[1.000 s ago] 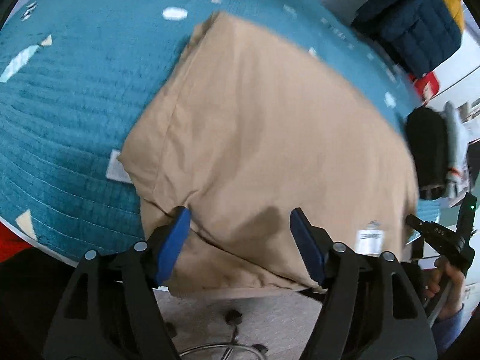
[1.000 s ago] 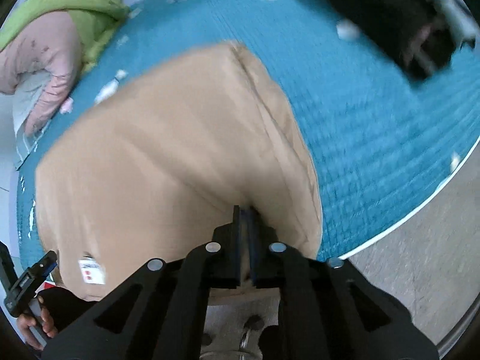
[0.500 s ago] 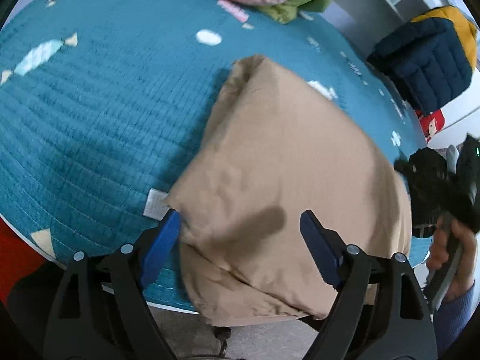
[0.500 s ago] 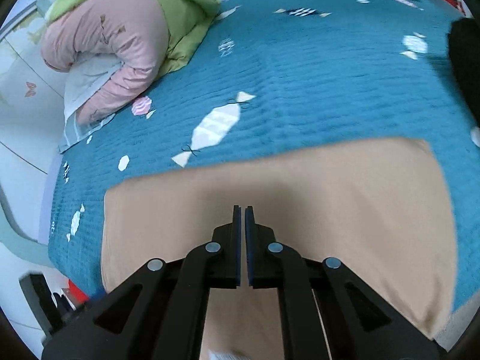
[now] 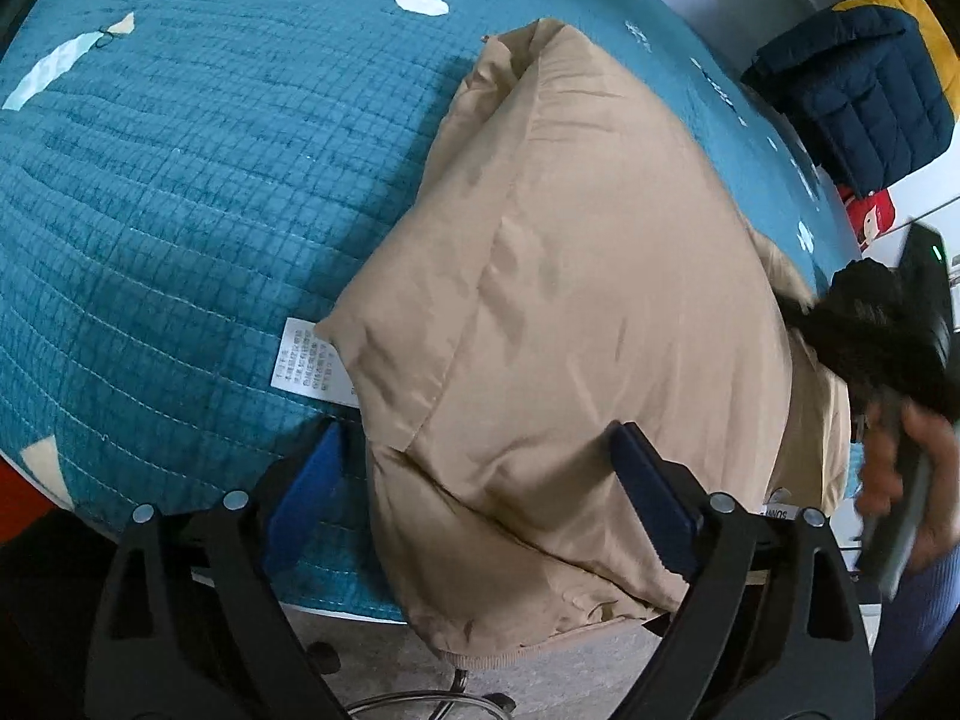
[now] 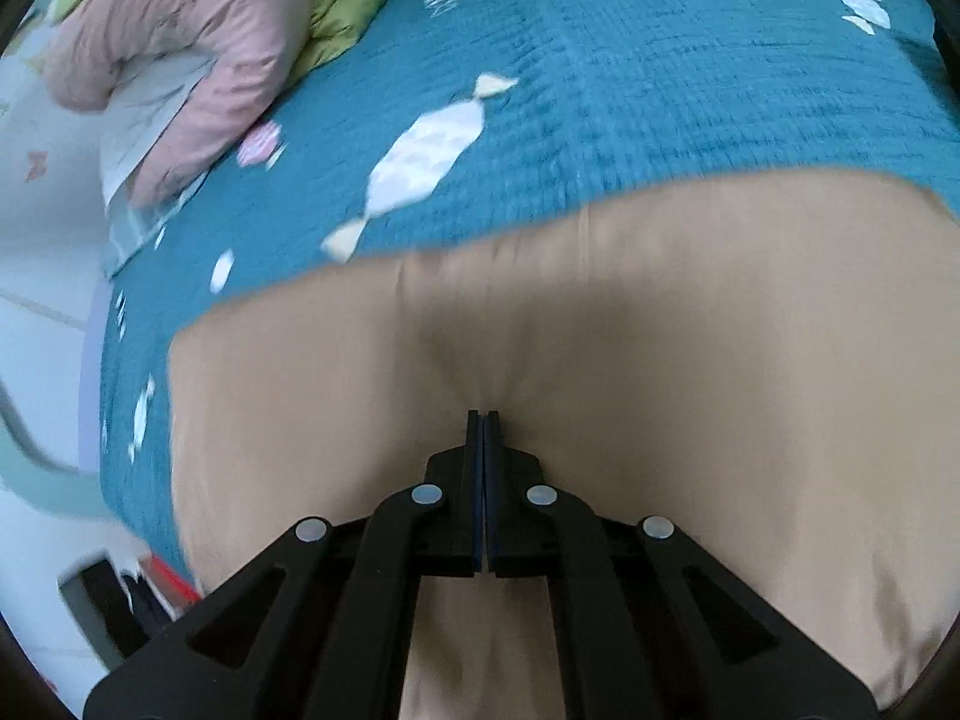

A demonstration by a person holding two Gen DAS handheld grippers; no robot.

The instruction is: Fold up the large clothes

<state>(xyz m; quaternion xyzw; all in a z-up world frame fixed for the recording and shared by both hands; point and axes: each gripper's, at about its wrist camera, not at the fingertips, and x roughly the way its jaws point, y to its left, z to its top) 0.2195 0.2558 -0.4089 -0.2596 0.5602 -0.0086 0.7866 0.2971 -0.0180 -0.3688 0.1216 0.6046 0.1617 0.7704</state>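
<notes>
Lying folded on the teal quilt (image 5: 180,180), the tan padded garment (image 5: 570,300) bulges up in a thick bundle, and its near edge hangs off the quilt's front rim toward the floor. A white care label (image 5: 309,363) pokes out from under the garment's left corner, flat on the quilt. A second small tag (image 5: 780,512) shows at the garment's lower right edge.

The left tool (image 5: 474,486) hangs at the garment's near edge with its blue pads spread wide, one pad off the garment's left side over the quilt, the other over the tan fabric; nothing is caught between them. Over at the garment's right edge, the person's right hand (image 5: 906,480) is blurred, wrapped around the other tool's handle.

From the right wrist view, the right tool (image 6: 483,420) has its jaws pressed together and the tan garment (image 6: 660,330) puckers into creases right at the tips, so it is pinching a fold of that fabric. The picture is motion-blurred.

Beyond the garment, a white candy-shaped patch (image 6: 426,150) decorates the teal quilt (image 6: 660,60). Farther past the garment, a pink and green jacket heap (image 6: 198,42) sits at the quilt's far edge. Off the garment's far right side, a navy and yellow puffer jacket (image 5: 858,90) lies near the quilt's edge.
</notes>
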